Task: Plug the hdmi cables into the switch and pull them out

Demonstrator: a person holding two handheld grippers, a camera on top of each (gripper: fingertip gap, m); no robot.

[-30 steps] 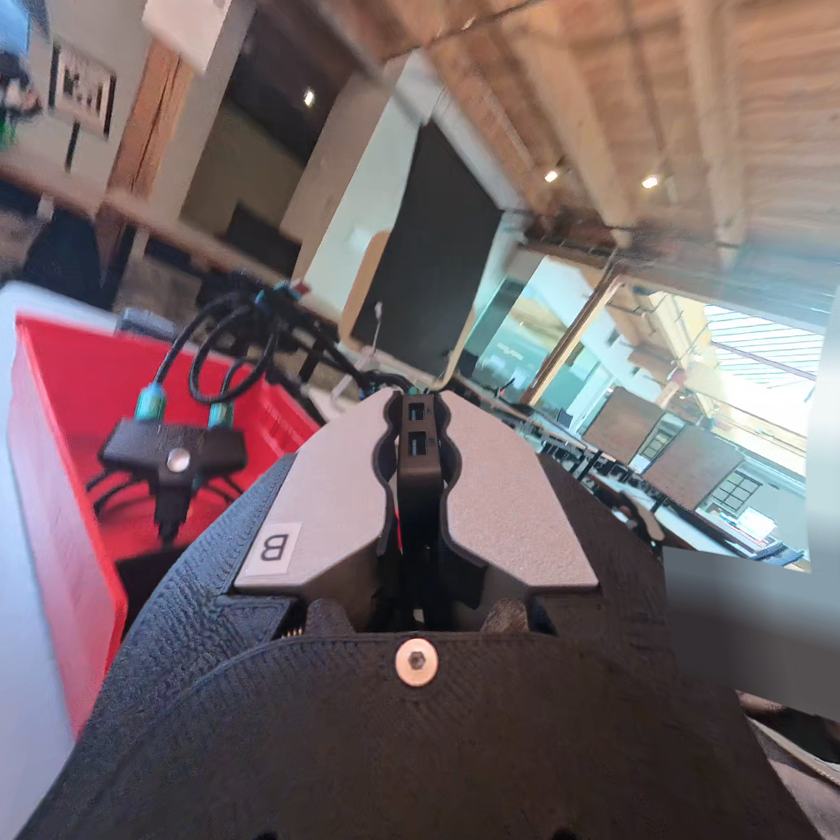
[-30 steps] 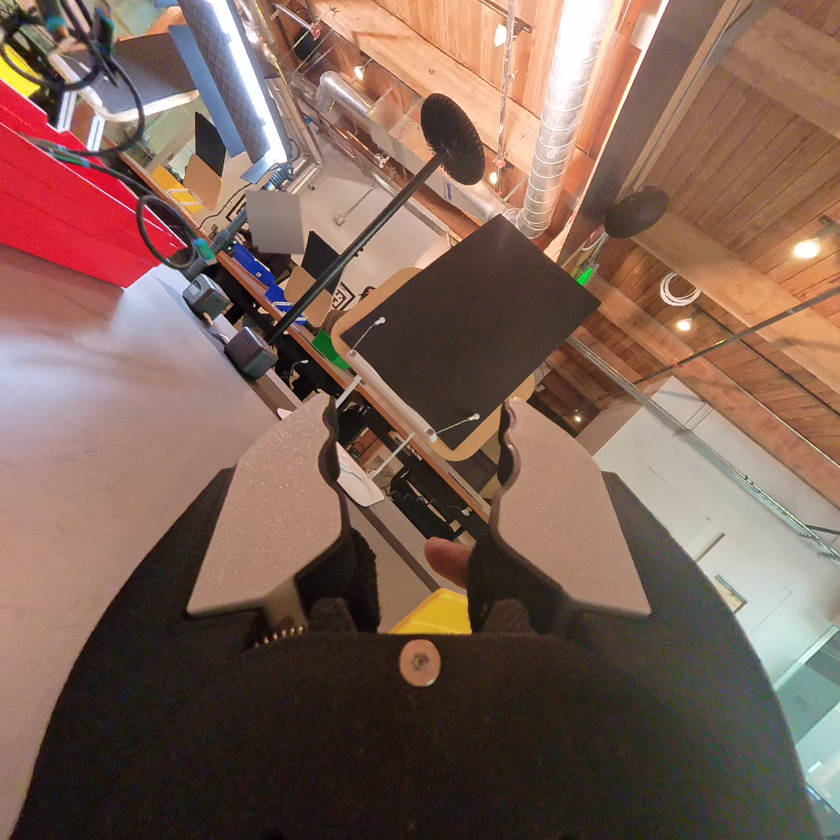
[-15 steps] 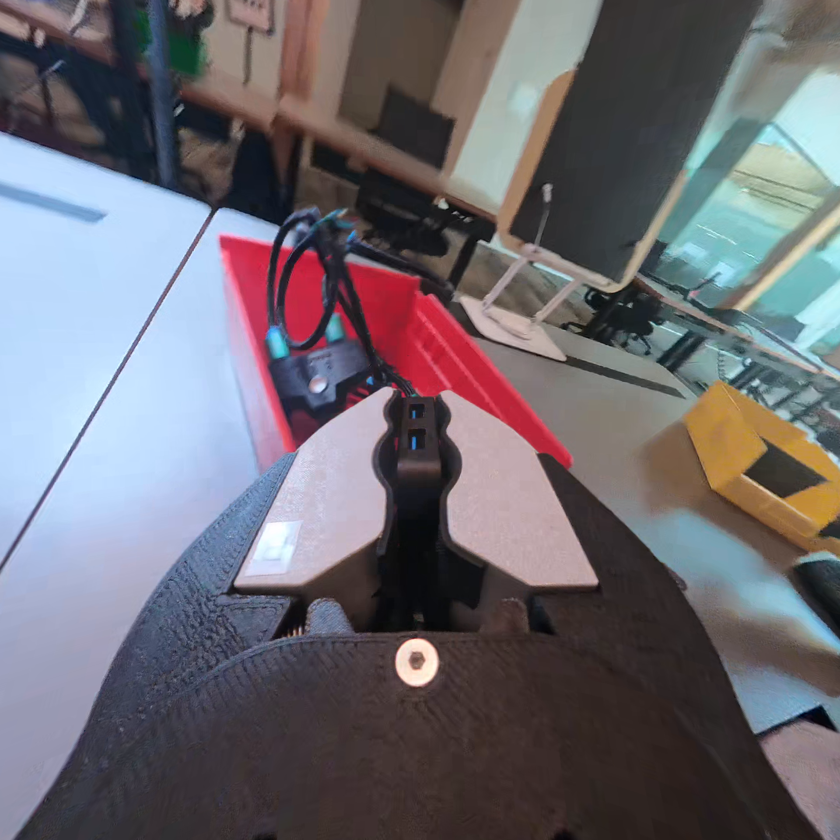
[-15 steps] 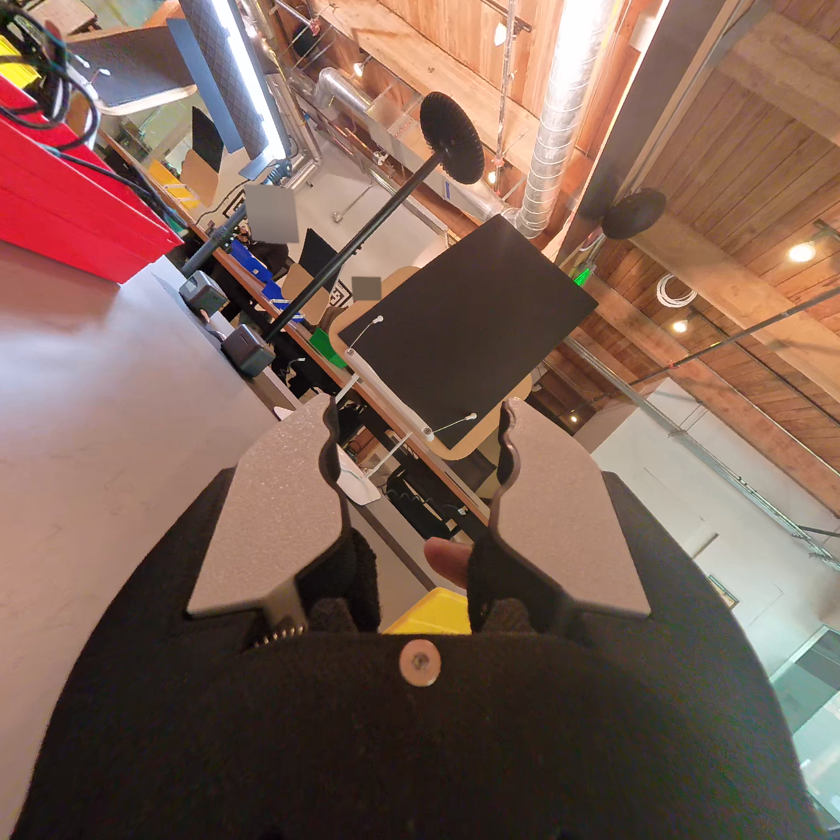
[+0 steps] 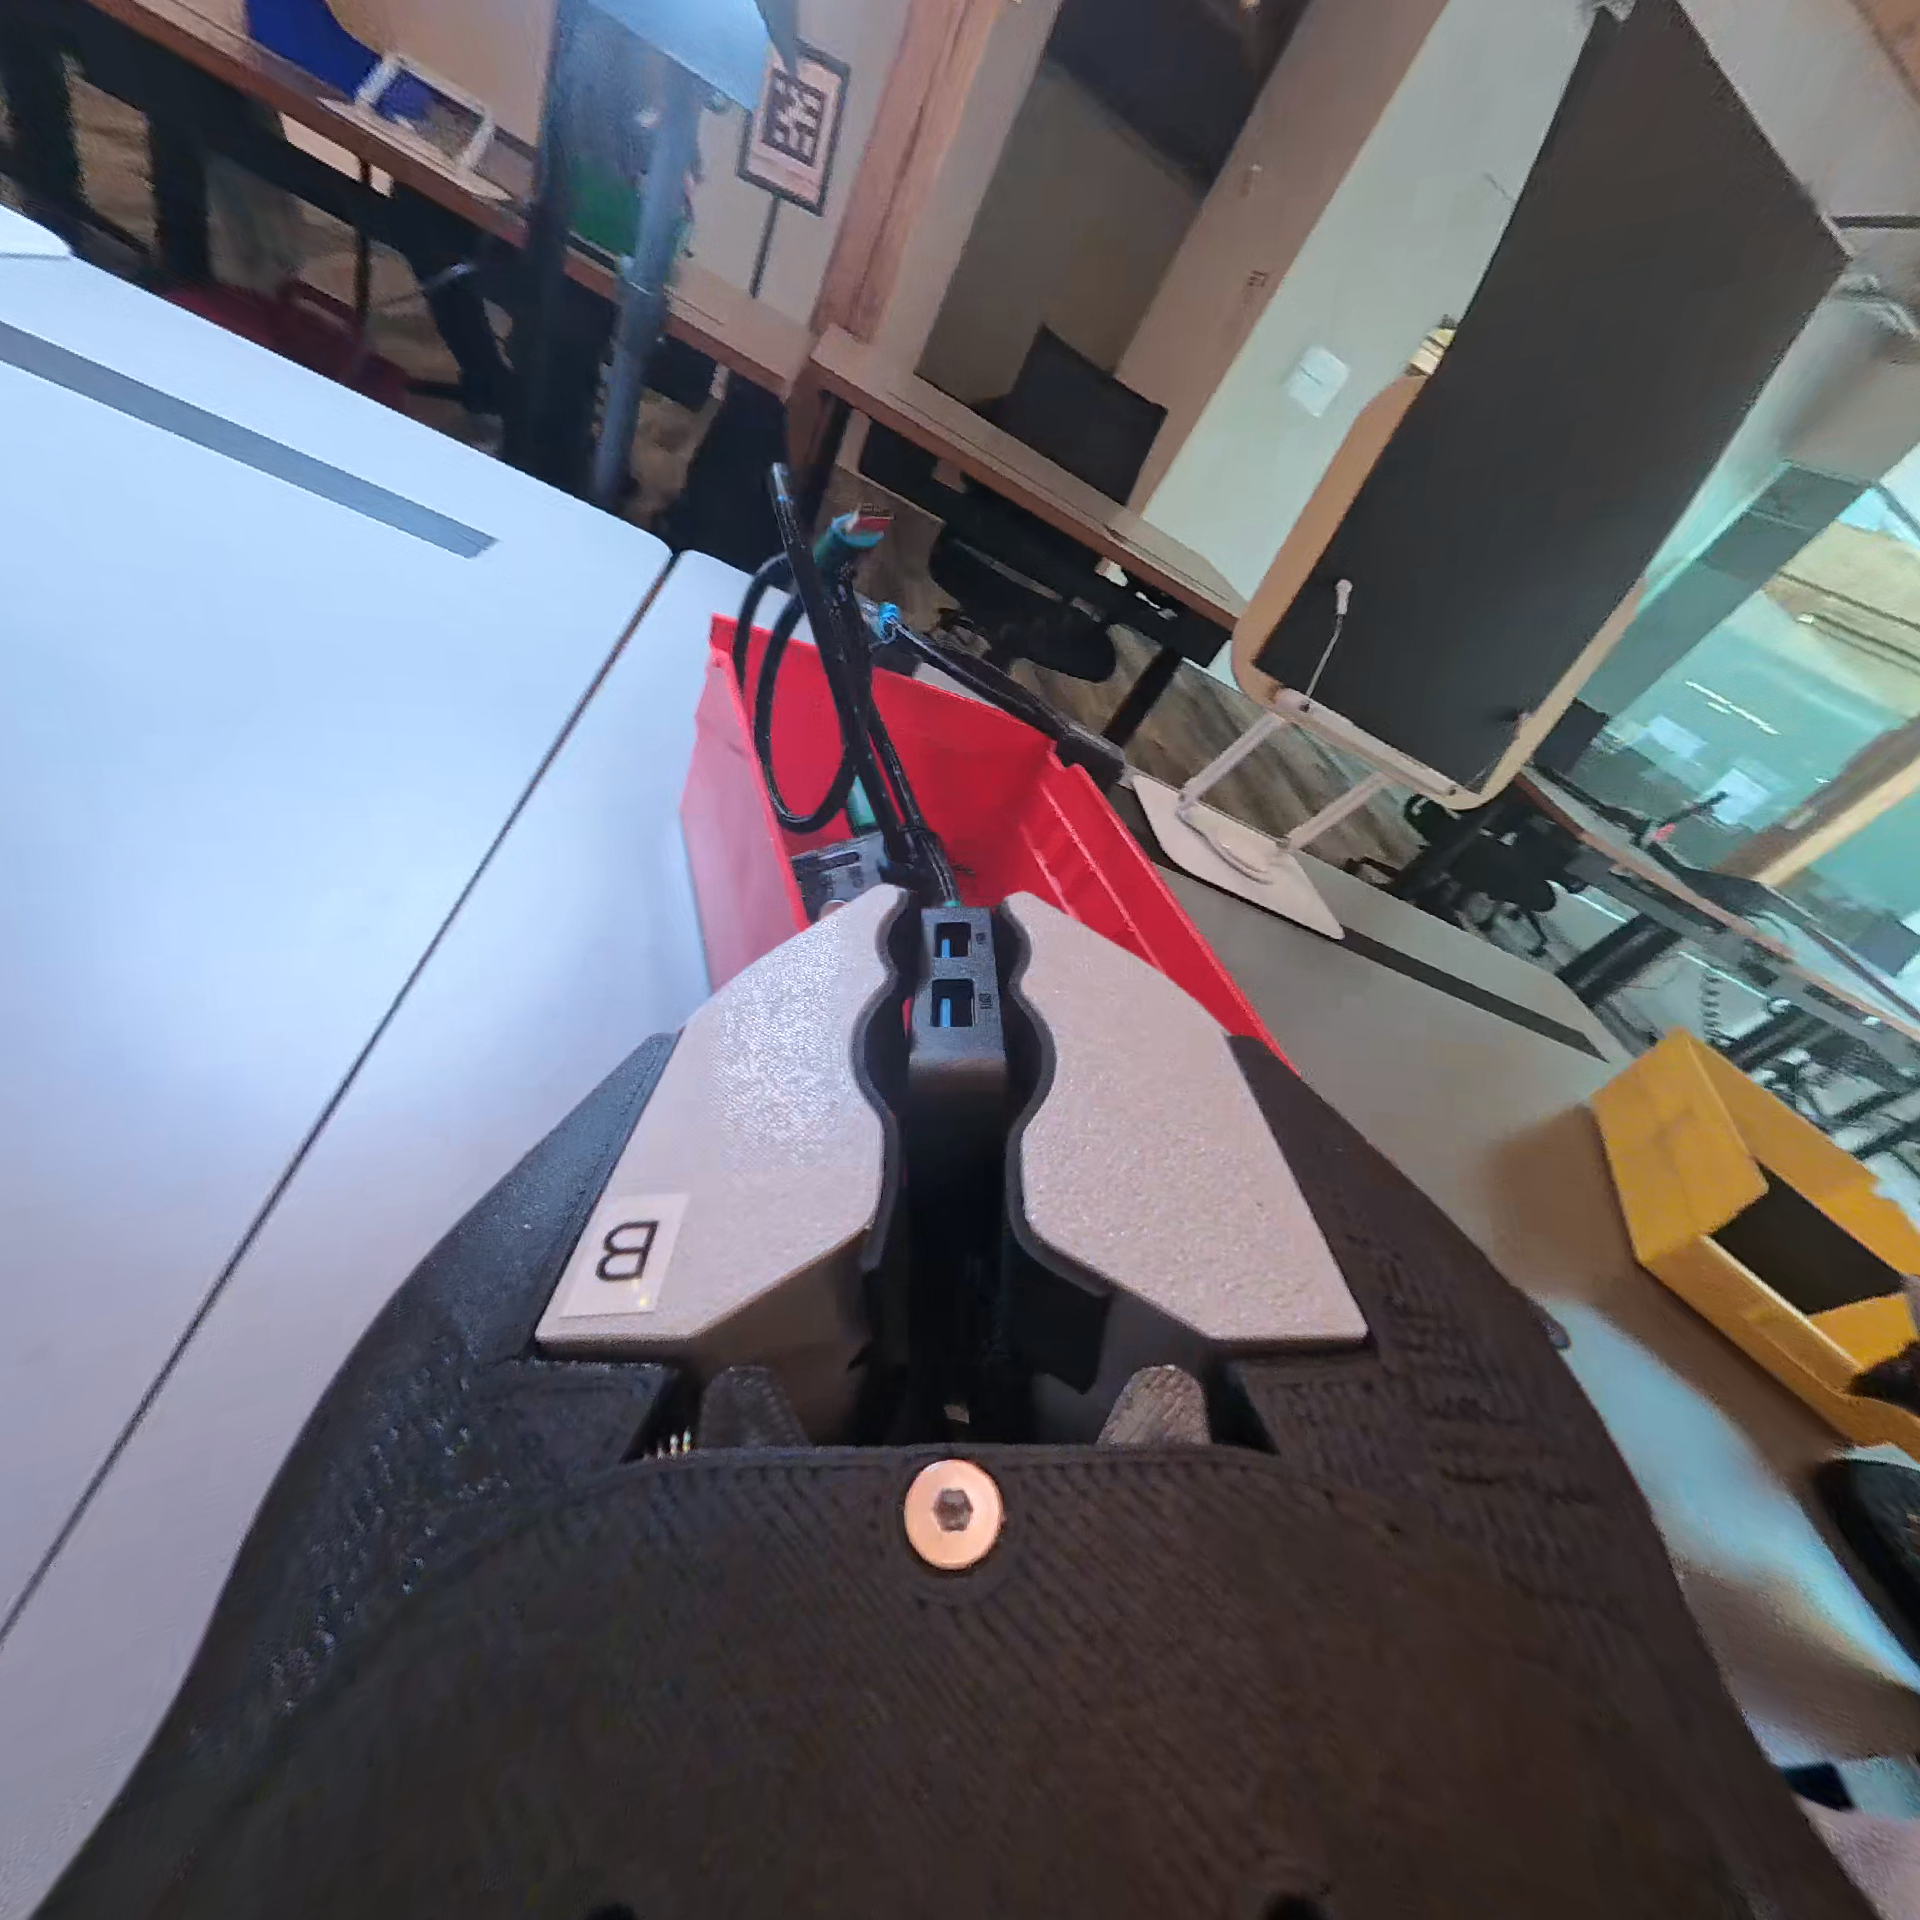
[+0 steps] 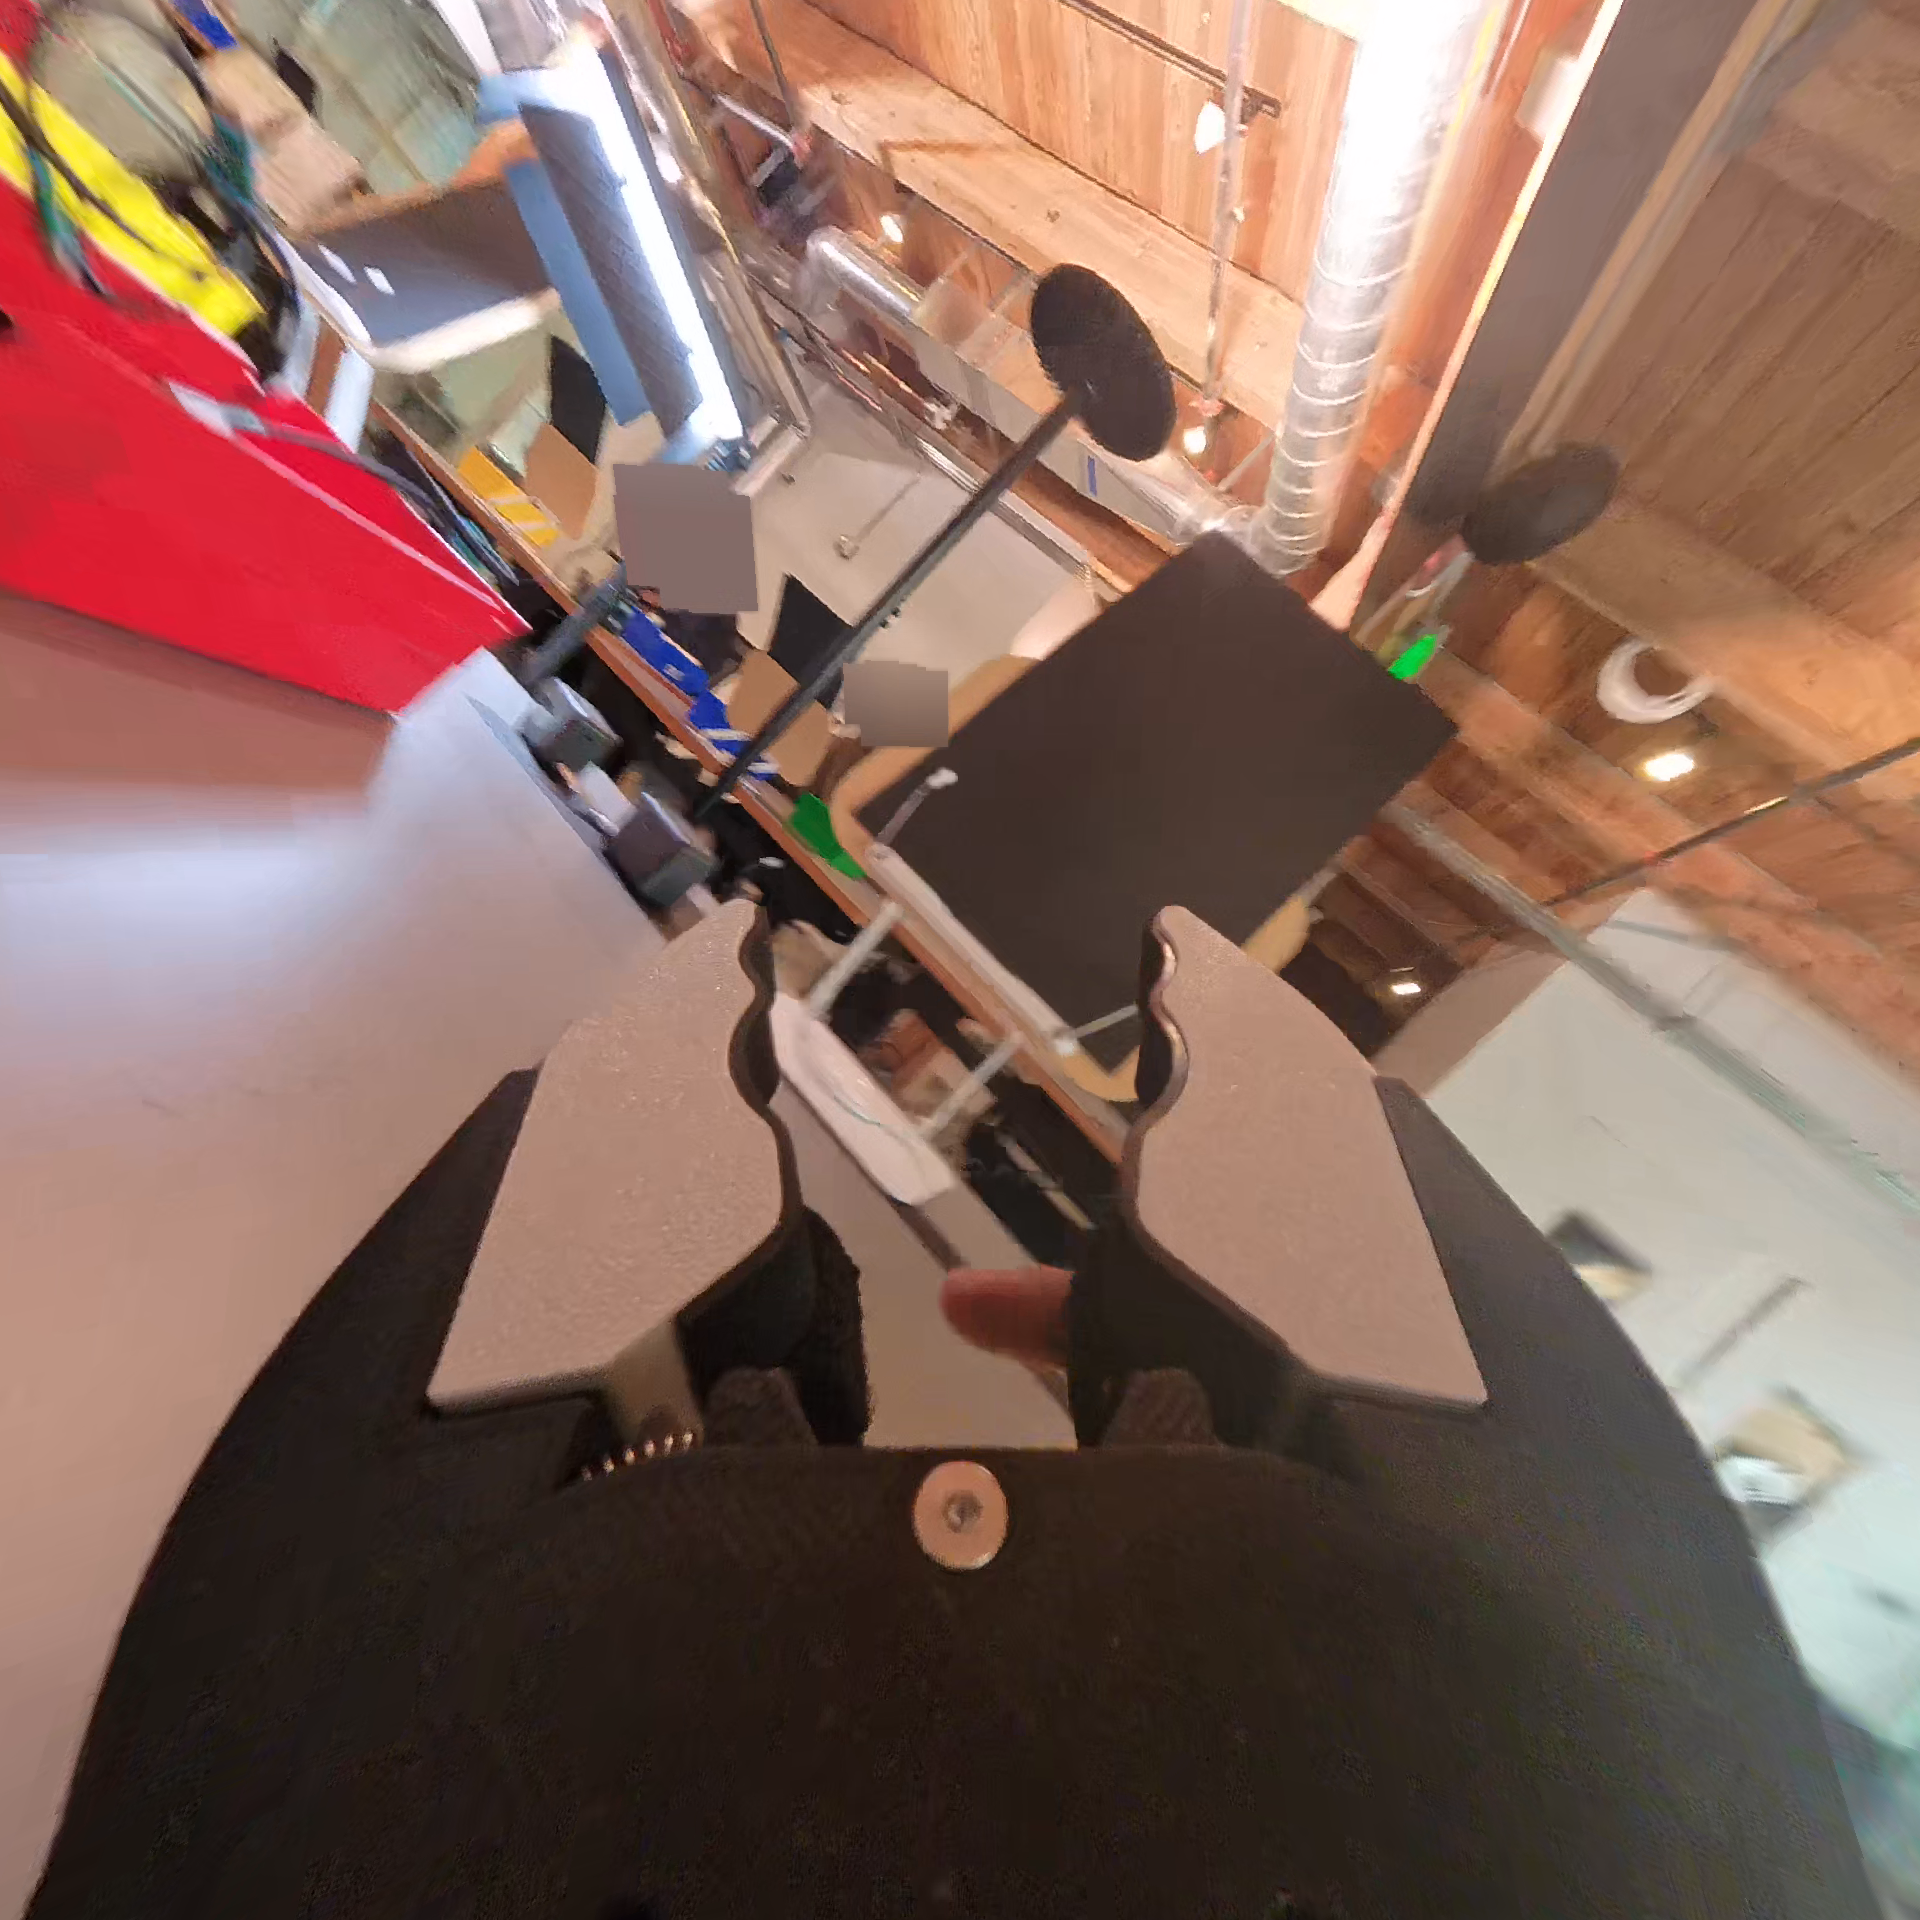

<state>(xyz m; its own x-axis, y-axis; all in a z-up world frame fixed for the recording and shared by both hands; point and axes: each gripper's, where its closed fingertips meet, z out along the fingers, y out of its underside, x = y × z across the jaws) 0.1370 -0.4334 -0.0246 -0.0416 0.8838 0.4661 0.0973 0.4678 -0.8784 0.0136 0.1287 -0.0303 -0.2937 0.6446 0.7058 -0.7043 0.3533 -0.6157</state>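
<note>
Fingers of my left gripper (image 5: 958,920) are clamped on the small black plastic switch (image 5: 956,997); my right gripper (image 6: 954,930) is apart and empty. Black cables (image 5: 831,707) lie in the red plastic bin (image 5: 997,790) ahead, so I should hold the switch steady.

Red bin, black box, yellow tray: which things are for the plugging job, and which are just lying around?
For the job:
switch, pinched in the left gripper
black cables
right gripper, open and empty

Just lying around:
red bin
yellow tray
black board
</note>
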